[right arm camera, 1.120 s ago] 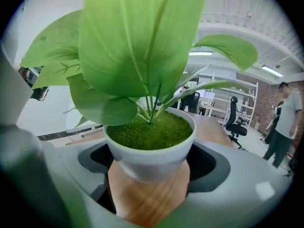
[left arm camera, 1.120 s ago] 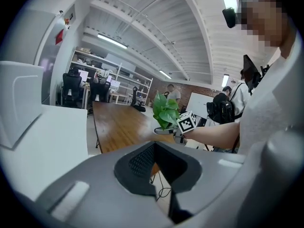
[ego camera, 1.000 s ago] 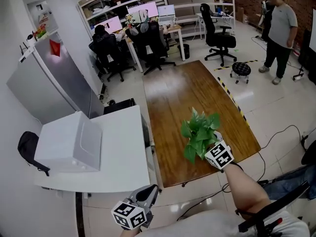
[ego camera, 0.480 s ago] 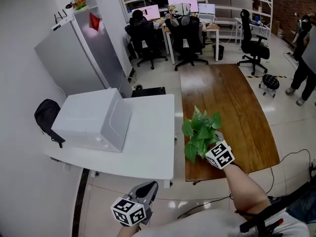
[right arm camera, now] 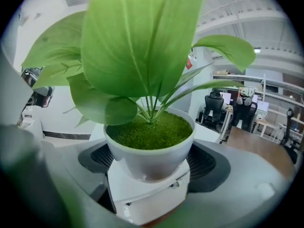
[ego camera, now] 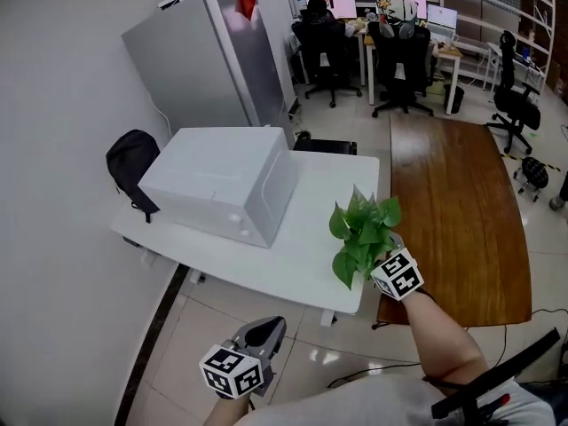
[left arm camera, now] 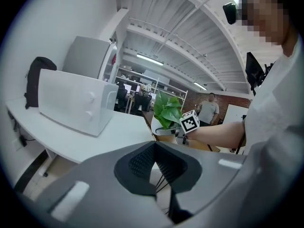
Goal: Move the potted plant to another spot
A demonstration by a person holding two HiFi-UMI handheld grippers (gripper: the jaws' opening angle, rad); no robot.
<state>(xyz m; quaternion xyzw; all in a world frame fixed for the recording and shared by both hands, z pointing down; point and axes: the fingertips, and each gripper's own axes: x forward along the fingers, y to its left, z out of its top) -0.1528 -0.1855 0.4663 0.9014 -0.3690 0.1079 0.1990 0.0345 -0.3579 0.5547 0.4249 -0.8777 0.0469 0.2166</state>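
Mid-carry: my right gripper [right arm camera: 149, 164] clamped on the potted plant [right arm camera: 151, 144] by the white table [ego camera: 306, 254], left gripper [left arm camera: 156, 151] closed, empty; next, lower it level onto tabletop.

Potted plant [ego camera: 359, 229] green in a white pot, table [ego camera: 311, 260] white, wooden tabletop [ego camera: 453, 211] brown

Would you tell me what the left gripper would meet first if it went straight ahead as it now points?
Probably the potted plant held by the right gripper, beyond the white table edge; depth is unclear.
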